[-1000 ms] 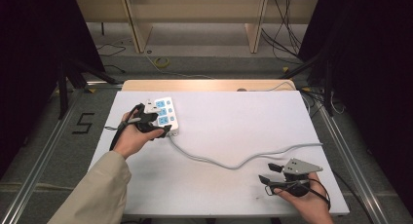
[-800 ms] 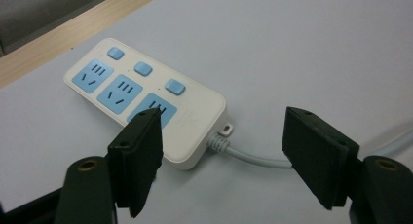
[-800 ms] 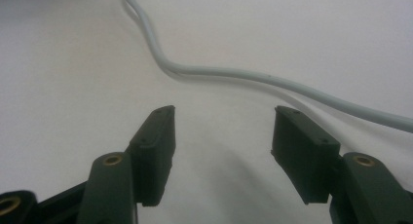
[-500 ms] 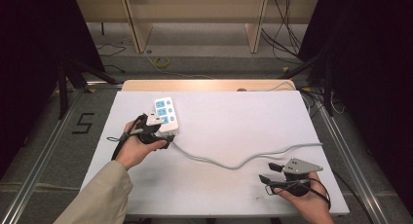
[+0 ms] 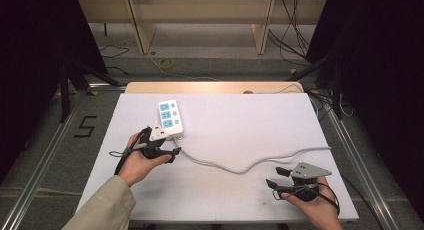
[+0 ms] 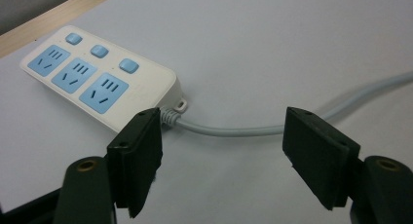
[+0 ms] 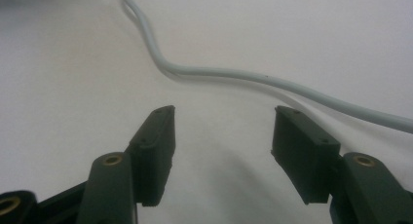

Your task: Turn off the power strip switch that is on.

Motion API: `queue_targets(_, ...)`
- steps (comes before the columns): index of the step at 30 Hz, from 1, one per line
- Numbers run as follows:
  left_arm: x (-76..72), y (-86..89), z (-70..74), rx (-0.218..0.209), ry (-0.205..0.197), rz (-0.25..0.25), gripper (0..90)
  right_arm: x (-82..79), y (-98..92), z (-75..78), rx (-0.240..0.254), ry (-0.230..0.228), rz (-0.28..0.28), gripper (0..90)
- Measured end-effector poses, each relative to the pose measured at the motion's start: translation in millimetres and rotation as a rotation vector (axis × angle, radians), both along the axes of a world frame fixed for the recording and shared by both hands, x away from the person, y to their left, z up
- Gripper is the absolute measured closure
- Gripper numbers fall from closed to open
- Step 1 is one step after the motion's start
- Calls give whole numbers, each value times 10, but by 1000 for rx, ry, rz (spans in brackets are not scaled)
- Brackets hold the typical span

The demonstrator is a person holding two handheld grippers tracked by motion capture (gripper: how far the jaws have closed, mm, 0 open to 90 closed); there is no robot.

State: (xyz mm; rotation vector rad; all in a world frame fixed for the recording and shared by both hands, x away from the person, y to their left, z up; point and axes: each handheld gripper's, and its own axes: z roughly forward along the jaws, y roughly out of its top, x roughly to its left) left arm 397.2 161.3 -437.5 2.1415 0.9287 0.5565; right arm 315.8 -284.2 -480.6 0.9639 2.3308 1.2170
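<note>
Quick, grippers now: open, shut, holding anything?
Left gripper: open, empty, beside the power strip.
Right gripper: open, empty, near the cable.

Left claw (image 5: 167,142) gapes wide (sleeved forearm angled inward), right claw (image 5: 276,177) likewise parted, held low.

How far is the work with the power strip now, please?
Done, by the look of it: the power strip lies flat on the table, all sockets empty. In hand: the left gripper is open at its cable end, gripping nothing. The right gripper waits open; any handling remains.
</note>
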Motion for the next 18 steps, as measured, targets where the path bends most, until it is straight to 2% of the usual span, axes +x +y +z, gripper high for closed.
queue_targets(18, -270, 13, -223, 9, 8, -14, 304, -5, -2, 0, 1, 6, -1, 422)
